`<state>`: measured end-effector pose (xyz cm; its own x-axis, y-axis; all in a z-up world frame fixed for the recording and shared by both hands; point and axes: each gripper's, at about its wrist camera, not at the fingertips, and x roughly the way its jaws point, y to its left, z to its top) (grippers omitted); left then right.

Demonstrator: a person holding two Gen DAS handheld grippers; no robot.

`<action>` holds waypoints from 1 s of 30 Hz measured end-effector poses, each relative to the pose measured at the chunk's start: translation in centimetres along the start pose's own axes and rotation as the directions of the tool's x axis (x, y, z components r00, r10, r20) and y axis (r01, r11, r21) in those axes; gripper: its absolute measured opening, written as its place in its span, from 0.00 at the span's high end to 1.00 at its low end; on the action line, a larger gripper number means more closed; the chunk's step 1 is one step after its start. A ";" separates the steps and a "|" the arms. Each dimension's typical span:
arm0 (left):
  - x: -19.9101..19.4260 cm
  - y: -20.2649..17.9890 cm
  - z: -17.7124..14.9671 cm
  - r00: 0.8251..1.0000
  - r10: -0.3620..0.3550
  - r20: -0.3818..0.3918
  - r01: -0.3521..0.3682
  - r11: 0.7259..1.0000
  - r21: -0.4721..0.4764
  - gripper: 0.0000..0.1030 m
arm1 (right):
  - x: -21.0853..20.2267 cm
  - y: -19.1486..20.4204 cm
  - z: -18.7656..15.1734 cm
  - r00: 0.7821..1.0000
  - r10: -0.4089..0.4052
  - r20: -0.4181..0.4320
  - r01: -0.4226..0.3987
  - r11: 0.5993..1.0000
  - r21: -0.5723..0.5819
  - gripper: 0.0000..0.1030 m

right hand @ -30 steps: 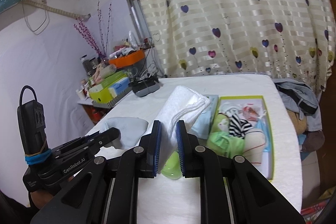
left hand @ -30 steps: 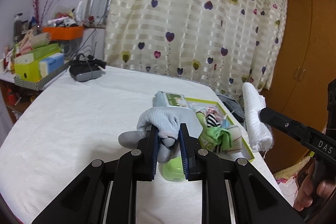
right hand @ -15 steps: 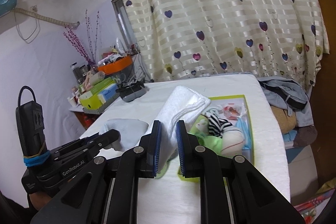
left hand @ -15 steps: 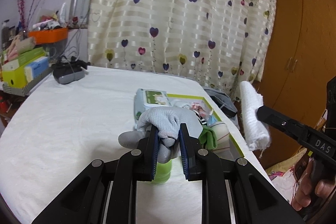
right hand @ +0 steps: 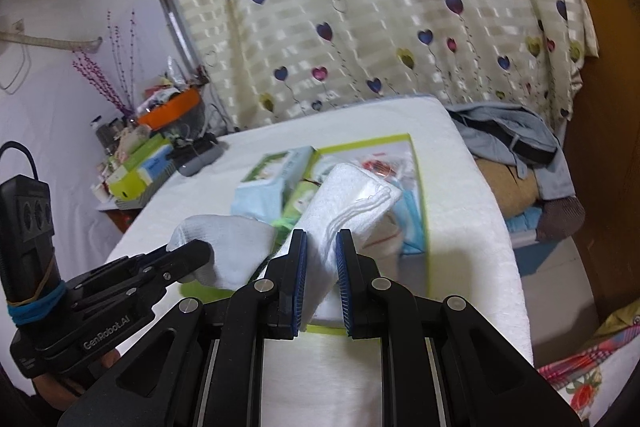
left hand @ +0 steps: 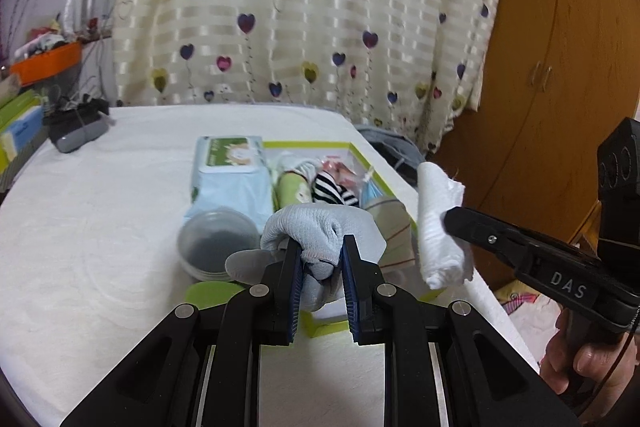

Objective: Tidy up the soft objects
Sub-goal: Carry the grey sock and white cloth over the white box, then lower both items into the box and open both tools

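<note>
A: State the pose and grip of each unit.

B: Both angle downward over the green-rimmed box [left hand: 394, 195]. The left gripper [left hand: 320, 259] is clamped on a soft grey knit sock [left hand: 316, 227]; the right gripper [right hand: 321, 251] is clamped on a rolled white terry towel [right hand: 352, 195].

A: Box contents?

B: Soft bundles, one of them striped, beside a wipes pack [left hand: 232, 171] on the textured white cover [left hand: 100, 227].

Pale grey sock [left hand: 316, 231], white towel [right hand: 352, 199], lime-green-rimmed box [left hand: 308, 145], cream curtain [left hand: 304, 7] with coloured hearts
</note>
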<state>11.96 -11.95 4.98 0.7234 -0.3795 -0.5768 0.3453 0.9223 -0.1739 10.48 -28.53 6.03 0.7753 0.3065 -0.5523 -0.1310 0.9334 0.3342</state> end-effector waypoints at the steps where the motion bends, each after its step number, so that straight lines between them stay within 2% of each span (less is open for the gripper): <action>1: 0.4 -0.2 0.0 1.000 -0.002 -0.008 0.002 1.000 0.002 0.83 | 0.3 -0.3 -0.1 1.000 -0.004 -0.007 0.004 1.000 0.003 0.85; 8: 3.1 -1.1 -0.2 0.999 0.001 -0.053 0.000 1.000 0.019 0.83 | 2.0 -1.8 -0.3 0.999 -0.017 -0.042 0.018 1.000 0.006 0.85; 15: 4.2 -1.9 -0.3 0.997 -0.018 -0.071 0.021 0.999 0.045 0.83 | 3.5 -3.0 -0.7 0.996 -0.025 -0.085 0.026 1.000 0.006 0.85; 24: 5.3 -2.5 -0.6 0.993 -0.056 -0.101 0.061 0.997 0.052 0.83 | 4.0 -3.5 -1.1 0.994 -0.033 -0.104 0.032 0.999 -0.012 0.85; 30: 6.2 -2.5 -0.2 0.994 -0.042 -0.104 0.048 0.997 0.052 0.83 | 4.6 -3.6 -0.7 0.994 -0.041 -0.105 0.039 0.999 -0.025 0.85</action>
<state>15.45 -16.62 1.66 0.6419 -0.4084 -0.6490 0.4103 0.8979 -0.1592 14.09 -30.35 1.70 0.7108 0.2859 -0.6427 -0.1163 0.9488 0.2936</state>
